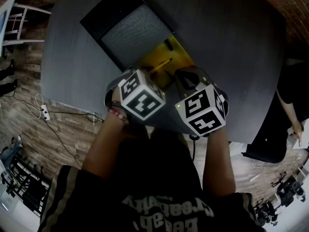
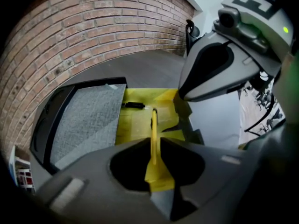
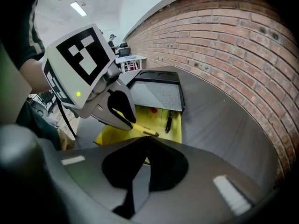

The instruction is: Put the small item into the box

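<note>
An open yellow box lies on the dark grey table, with its black lid, lined with grey foam, folded back behind it. A black pen and a small red item lie inside the box. My left gripper hangs over the box, shut on a thin yellow strip with a dark tip that points into the box; from the right gripper view the strip sticks out of its jaws. Beside it, my right gripper has its jaws together and nothing shows between them.
A brick wall curves round the far side of the table. A person in black stands at the table's right edge. On the floor at the left lie a power strip and cables, with a white chair behind.
</note>
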`<state>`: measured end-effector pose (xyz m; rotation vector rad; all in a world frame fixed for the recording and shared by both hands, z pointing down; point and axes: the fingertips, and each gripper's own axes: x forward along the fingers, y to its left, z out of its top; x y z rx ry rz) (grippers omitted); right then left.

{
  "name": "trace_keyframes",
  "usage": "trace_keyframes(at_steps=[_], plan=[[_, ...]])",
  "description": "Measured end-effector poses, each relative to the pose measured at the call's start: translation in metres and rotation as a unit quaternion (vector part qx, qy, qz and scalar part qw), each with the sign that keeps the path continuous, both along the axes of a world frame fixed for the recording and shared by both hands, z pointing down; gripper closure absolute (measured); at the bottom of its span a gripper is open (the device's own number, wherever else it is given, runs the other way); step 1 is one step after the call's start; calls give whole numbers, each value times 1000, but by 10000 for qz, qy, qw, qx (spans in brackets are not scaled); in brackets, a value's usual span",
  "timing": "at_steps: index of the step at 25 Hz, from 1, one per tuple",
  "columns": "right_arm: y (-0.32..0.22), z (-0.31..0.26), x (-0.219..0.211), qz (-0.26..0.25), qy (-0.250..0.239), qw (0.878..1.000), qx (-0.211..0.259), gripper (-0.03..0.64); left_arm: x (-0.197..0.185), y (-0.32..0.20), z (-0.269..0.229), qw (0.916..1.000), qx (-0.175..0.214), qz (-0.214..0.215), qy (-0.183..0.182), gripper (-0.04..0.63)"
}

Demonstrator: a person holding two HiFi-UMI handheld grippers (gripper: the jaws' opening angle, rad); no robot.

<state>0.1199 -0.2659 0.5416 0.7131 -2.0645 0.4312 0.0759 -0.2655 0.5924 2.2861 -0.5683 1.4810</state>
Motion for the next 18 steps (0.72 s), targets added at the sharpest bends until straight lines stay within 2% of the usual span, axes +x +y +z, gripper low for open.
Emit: trace_keyframes(at_steps=[1,3,18], plan=[[1,0,0,-7,2,10000,1,611,2,2,0,9999,-72,-10,73,500],[2,1,-1,-26,9,10000,-6,611,6,7,2,9997,-188,18,155,364],[12,-1,-2,-40,45,10000,-3,611,4,16,4,9998,-161,66,77,336]])
